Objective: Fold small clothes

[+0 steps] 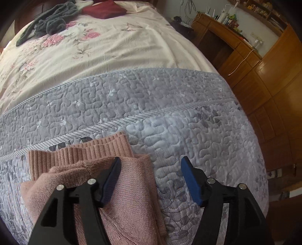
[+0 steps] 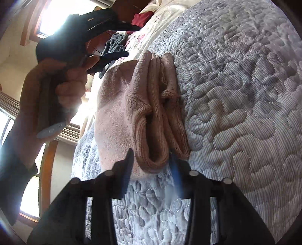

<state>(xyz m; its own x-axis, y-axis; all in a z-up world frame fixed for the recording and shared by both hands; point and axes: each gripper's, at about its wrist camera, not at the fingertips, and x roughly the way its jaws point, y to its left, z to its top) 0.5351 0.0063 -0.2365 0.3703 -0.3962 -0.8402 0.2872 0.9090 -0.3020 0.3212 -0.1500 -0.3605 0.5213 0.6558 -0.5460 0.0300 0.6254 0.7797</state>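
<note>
Left claw (image 1: 151,165) wide open, holding nothing — one finger over the pink sweater (image 1: 120,181). Right claw (image 2: 151,158) open too, at the ribbed edge. Sweater folded on the grey quilt (image 1: 188,132) at the bed's foot. Probably last step — next, pat flat. Only right view shows the hand (image 2: 56,90).

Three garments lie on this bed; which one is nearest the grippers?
The pink knit sweater, folded on the grey quilt right at the open left gripper. The grey garment and dark red one lie far up the bed.
</note>
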